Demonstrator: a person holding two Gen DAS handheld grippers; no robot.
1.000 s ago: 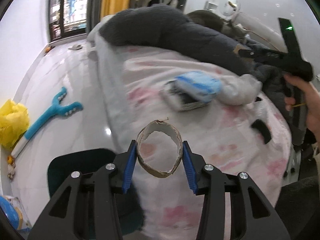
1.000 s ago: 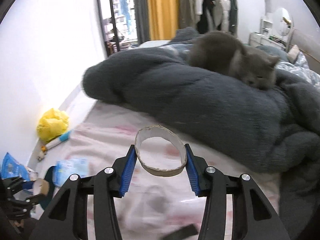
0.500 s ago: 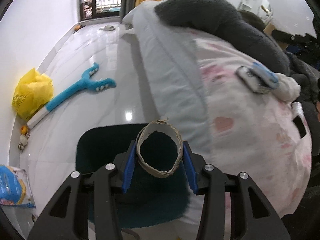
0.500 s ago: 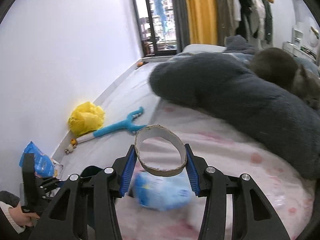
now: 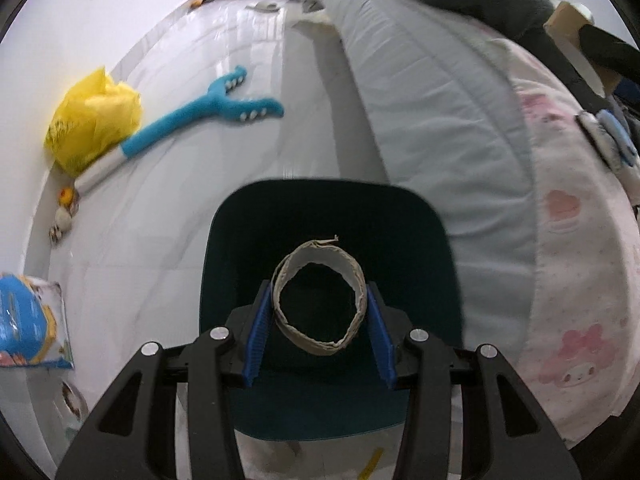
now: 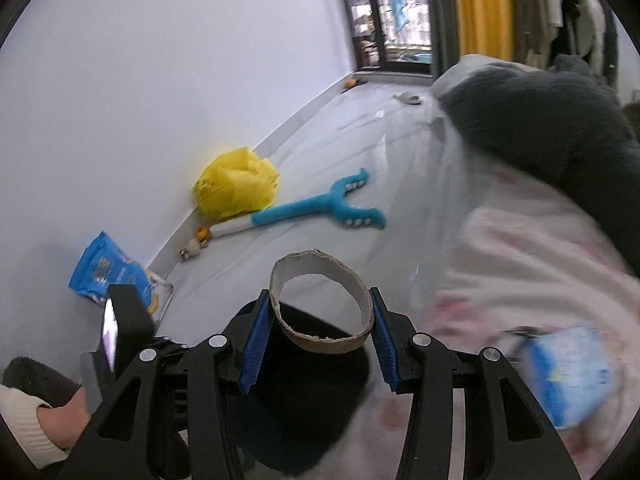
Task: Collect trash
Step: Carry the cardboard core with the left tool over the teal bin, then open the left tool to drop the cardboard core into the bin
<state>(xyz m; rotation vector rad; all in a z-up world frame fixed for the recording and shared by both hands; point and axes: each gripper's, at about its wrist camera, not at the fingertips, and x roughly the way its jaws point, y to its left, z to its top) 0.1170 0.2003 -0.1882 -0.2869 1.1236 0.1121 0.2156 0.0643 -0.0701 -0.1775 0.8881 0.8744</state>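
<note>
My left gripper [image 5: 319, 312] is shut on a cardboard tape ring [image 5: 285, 318] and holds it directly over the open dark teal trash bin [image 5: 424, 232] on the floor beside the bed. My right gripper [image 6: 320, 312] is shut on a second cardboard ring [image 6: 320, 342], held above the bed's edge with the dark bin [image 6: 304, 400] below it. A blue tissue packet lies on the pink sheet [image 5: 612, 140] and shows blurred in the right wrist view [image 6: 568, 372].
The bed with a grey mattress side [image 5: 432, 112] and a dark fluffy blanket [image 6: 540, 128] lies to the right. On the white floor are a yellow bag [image 5: 92, 120], a blue fork-shaped toy [image 5: 208, 108] and a blue snack bag [image 6: 108, 272] by the wall.
Both grippers have swung left, away from the bed, toward the floor. The left ring now hangs squarely over the bin. Both rings stay gripped.
</note>
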